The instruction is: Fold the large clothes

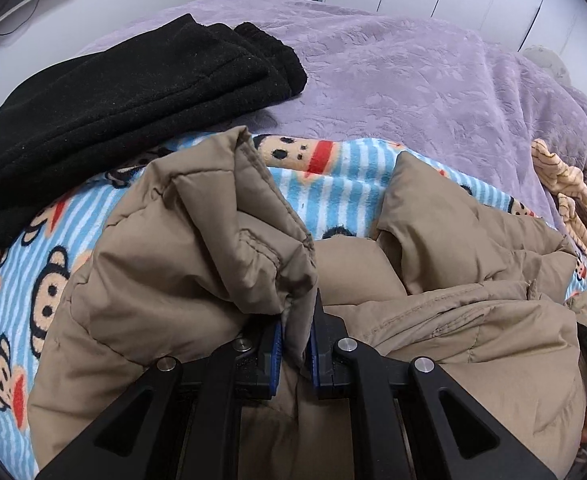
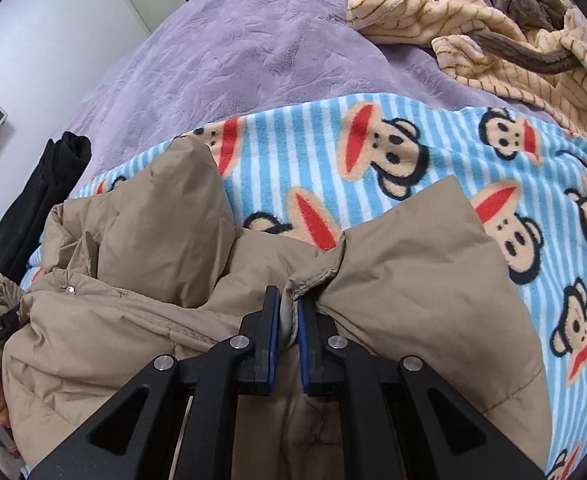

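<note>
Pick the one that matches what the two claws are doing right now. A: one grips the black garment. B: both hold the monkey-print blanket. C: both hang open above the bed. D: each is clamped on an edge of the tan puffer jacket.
D: the left claw and the right claw each have tan puffer jacket fabric pinched between their blue pads.

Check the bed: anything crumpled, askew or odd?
Only the cream striped fleece garment, which lies crumpled in a heap on the purple bedspread, unlike the neatly folded black garment. Nothing looks damaged.
</note>
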A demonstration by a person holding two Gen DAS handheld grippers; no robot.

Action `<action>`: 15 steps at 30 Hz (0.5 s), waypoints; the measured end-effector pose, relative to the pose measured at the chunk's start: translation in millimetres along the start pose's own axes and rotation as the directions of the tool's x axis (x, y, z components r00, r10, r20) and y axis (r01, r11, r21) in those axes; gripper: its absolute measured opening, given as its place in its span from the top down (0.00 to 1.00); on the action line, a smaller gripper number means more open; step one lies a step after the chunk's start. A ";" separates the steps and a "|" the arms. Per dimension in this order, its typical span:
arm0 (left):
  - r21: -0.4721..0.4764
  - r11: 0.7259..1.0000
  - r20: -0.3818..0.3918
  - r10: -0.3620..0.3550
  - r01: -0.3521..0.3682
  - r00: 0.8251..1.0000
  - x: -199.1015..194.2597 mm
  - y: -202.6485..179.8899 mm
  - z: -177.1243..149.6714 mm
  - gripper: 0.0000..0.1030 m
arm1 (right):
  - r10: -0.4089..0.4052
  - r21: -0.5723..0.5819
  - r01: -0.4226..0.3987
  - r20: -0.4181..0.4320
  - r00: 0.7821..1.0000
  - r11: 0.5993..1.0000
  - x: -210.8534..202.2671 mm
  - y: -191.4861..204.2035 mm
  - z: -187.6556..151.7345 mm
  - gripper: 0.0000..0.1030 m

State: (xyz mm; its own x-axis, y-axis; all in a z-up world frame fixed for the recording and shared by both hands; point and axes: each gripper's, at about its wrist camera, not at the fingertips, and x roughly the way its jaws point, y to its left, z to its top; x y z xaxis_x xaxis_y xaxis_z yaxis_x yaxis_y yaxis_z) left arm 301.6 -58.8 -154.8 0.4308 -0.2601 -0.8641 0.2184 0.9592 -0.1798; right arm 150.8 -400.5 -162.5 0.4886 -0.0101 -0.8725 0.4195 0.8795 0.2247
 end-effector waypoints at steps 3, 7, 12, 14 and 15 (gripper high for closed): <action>-0.001 1.000 -0.004 -0.001 0.001 1.000 -2.3 -0.3 0.9 0.88 | 0.004 0.017 -0.004 -0.004 1.000 1.000 6.2 -4.0 2.1 0.92; 0.027 1.000 0.020 -0.001 0.001 1.000 -35.3 1.4 -2.5 0.82 | 0.032 0.048 -0.031 -0.028 0.999 0.998 6.0 -9.1 6.9 0.91; 0.054 0.998 0.152 0.002 -0.010 0.988 -101.8 7.7 -15.7 0.17 | 0.079 0.083 -0.076 -0.034 0.996 0.994 -26.7 -12.2 9.7 0.69; 0.080 0.996 0.166 0.016 -0.029 0.986 -119.2 7.2 -19.1 0.17 | 0.104 0.100 -0.102 -0.016 0.994 0.990 -44.9 -15.2 6.4 0.35; 0.084 0.996 0.162 0.011 -0.025 0.987 -124.3 6.7 -20.6 0.17 | 0.118 0.110 -0.117 -0.002 0.993 0.987 -53.8 -16.9 3.9 0.22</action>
State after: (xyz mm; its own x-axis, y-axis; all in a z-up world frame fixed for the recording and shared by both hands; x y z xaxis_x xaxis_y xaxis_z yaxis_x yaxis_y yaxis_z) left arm 231.5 -17.7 -58.2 0.5694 -0.2644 -0.7784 0.2808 0.9525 -0.1181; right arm 120.4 -416.7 -117.6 0.5332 0.0943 -0.8407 0.4411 0.8170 0.3714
